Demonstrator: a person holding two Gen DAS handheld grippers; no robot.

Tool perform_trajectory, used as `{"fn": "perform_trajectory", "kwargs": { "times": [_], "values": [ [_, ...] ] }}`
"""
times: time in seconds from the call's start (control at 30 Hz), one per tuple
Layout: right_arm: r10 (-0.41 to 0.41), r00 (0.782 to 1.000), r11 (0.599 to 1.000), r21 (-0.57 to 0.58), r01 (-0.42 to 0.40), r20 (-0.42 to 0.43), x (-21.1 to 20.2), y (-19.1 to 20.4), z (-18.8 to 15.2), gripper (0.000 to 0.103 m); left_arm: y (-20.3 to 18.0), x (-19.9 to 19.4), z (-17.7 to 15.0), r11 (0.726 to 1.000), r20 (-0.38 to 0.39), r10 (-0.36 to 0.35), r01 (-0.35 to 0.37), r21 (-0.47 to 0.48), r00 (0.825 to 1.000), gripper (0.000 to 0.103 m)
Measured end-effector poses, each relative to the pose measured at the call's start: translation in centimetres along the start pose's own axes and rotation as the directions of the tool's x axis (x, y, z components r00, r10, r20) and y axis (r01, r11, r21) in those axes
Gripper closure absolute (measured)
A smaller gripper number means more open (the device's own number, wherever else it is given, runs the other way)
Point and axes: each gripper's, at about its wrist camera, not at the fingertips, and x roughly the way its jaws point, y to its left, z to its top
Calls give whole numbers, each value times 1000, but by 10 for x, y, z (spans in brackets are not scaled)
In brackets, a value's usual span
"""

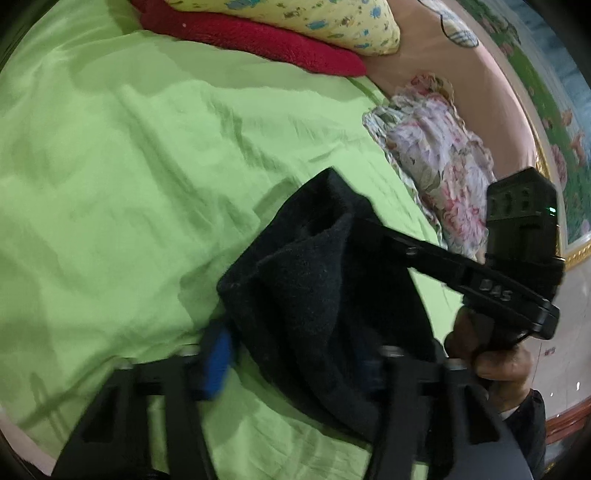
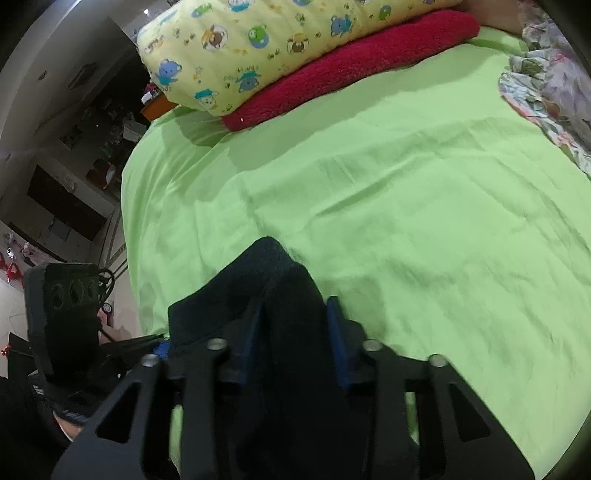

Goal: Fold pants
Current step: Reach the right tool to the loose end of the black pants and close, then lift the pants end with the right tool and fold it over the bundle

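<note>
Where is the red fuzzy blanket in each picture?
Left wrist view: the red blanket lies along the top edge, left of centre, under the yellow cartoon pillow.
Right wrist view: the red blanket runs across the top, centre to right, again under the yellow cartoon pillow.
Shared landmark: the green bedsheet just below it.

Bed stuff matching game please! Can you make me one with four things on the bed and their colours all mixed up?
Things:
1. pants
2. sheet
3. blanket
4. pillow

Colours:
A. bright green
B. yellow with cartoon animals
C. black
D. red

Pairs: 1-C, 2-A, 3-D, 4-B. Both the left gripper and the right gripper are pinching the pants.
</note>
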Motion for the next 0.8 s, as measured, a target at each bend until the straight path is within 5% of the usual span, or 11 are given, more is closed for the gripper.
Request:
{"fn": "perform_trajectory", "kwargs": {
  "times": [0.37, 0.8],
  "values": [
    [35, 983, 999, 19, -39, 180, -68, 15, -23, 85, -46, -27, -3, 988, 6, -127, 126, 89, 992, 75],
    [14, 928, 995, 91, -51, 373, -166, 6, -80, 85, -142, -58, -36, 924, -32, -246, 244, 296, 969, 75]
  ]
}}
